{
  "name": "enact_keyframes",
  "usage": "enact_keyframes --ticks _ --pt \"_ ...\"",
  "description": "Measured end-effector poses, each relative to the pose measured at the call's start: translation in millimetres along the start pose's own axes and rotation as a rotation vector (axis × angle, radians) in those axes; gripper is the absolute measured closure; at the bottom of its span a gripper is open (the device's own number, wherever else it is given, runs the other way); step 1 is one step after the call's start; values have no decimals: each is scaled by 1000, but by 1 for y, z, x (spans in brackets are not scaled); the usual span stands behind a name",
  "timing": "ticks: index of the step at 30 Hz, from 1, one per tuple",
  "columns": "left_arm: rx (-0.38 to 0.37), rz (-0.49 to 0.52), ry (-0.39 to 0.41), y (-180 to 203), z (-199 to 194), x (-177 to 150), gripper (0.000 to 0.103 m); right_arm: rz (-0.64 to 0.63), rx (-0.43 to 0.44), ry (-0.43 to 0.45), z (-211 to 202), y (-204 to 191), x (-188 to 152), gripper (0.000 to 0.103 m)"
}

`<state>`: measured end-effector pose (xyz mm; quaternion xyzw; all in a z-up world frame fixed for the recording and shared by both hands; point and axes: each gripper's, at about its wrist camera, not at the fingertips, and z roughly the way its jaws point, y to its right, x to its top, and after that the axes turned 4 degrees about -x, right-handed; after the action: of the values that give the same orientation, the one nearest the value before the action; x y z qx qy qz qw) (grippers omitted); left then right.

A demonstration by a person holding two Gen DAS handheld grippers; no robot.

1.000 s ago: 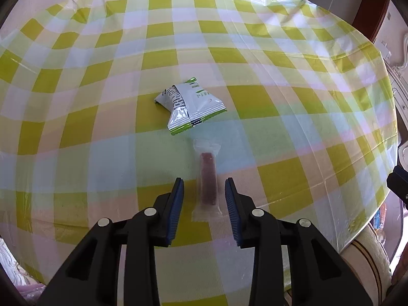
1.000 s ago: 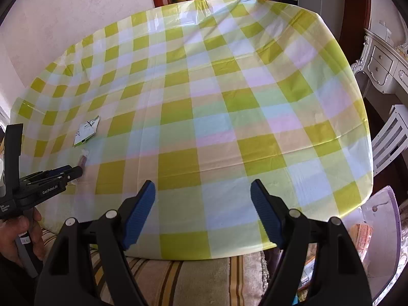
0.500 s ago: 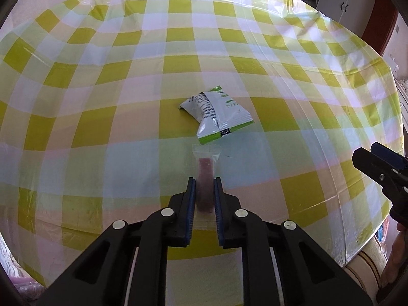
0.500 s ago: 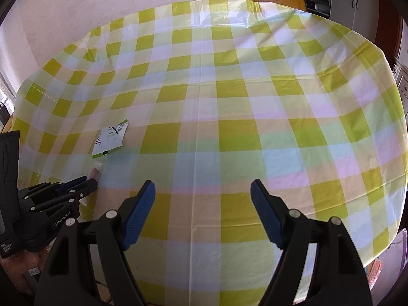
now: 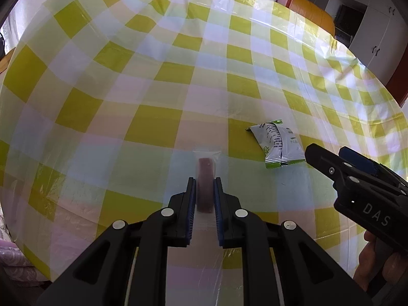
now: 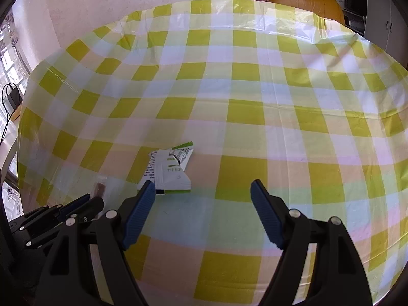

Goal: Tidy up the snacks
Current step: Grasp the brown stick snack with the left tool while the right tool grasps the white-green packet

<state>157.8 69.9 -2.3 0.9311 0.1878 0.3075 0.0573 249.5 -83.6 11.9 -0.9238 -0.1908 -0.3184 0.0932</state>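
left tongs (image 5: 205, 190) clamping snack bar (image 5: 204, 178), checked tablecloth (image 5: 158, 127)

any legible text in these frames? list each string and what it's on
"DAS" on the black body of the right gripper, seen in the left wrist view.
Green and white snack packet: dark print and a barcode-like block, too small and blurred to read in either view.
Clear-wrapped snack bar, held in the left gripper: no print visible.

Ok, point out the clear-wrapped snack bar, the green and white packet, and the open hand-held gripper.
snack bar (image 5: 205, 170), left wrist view, brown bar's exposed upper part.
green and white packet (image 6: 170, 172), right wrist view, middle of wrapper.
right hand-held gripper (image 6: 202, 192), right wrist view, midway between its fingertips.
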Motion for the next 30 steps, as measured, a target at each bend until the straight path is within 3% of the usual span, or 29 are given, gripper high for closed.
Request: enact_keyframes --ticks 9,14,20,30 --pt "-11 -46 19 -13 -1 2 89 -61 -4 -22 35 -31 17 26" --pt "-16 -45 19 -13 0 1 89 -70 -11 -76 54 -33 14 51" --pt "-20 -37 23 -11 1 1 89 -88 -16 -73 47 -33 9 61" --pt "-37 -5 18 1 -1 -2 89 -45 -49 -75 18 -12 -12 64"
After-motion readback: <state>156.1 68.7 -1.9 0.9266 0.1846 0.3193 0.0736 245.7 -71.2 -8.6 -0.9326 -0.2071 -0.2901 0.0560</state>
